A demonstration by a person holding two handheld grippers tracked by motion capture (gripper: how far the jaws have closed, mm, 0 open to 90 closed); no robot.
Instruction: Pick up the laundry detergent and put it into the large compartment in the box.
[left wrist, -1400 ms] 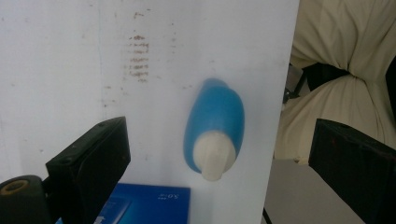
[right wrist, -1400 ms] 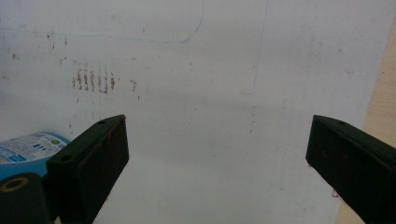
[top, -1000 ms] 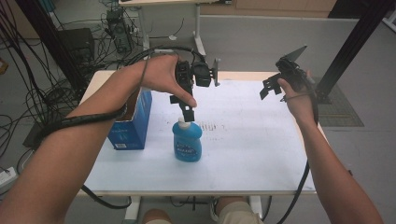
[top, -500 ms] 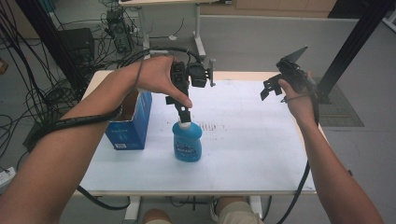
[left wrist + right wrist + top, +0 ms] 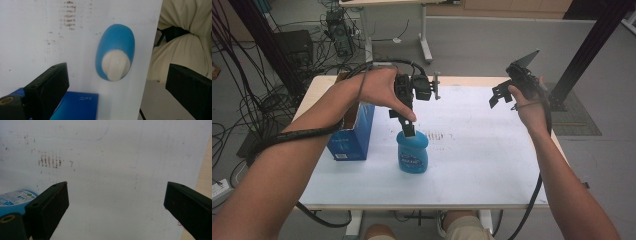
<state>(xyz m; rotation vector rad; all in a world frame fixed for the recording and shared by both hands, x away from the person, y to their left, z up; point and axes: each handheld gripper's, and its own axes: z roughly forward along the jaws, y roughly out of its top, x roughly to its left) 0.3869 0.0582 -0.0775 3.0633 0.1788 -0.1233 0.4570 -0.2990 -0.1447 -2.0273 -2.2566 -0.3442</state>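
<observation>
Open table (image 5: 492, 150) right of the bottle (image 5: 413, 155); blue box (image 5: 357, 132) close on its left.

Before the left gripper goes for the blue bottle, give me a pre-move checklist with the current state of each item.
1. Left gripper jaws open wide enough for the cap: ok.
2. Left gripper sits above the blue bottle, white cap between the jaws but off centre: ok.
3. Bottle upright on the table: ok.
4. Blue box apart from the bottle: ok.
5. Right gripper raised at the far right, jaws open, away from the bottle: ok.
6. Cap screwed tight: cannot tell.
</observation>
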